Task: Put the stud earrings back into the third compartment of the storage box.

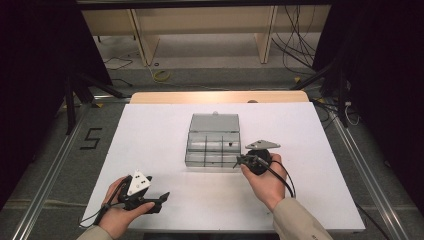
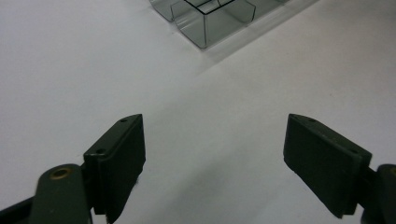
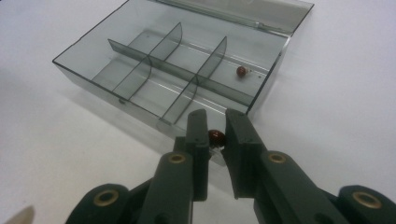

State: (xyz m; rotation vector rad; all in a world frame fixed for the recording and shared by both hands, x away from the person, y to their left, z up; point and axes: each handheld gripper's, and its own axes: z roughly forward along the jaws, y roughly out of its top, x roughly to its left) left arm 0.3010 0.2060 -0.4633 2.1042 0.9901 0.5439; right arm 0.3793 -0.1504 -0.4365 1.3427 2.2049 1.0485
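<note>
Bead, small, round and dark red, sits pinched between the jaws of your right gripper, which are closed down to just the bead's width. That gripper hovers just off the near right corner of the organizer box, with the bead at about rim height and not yet over any compartment. In the high view your right gripper meets the box at that same corner.

Inside the box, 1 second bead already lies in the far right compartment, close to the right wall; the other 5 compartments look empty. The lid stands open along the far side.

The step in hand reads as carrying a bead to the box. Next, you need to lift it over the near wall, centre it above the compartment you want, go low and part the jaws only a little, since a round bead is likely to roll or bounce.

Your left gripper waits well back from the box's near left corner, jaws wide apart and holding nothing, over the white table.
</note>
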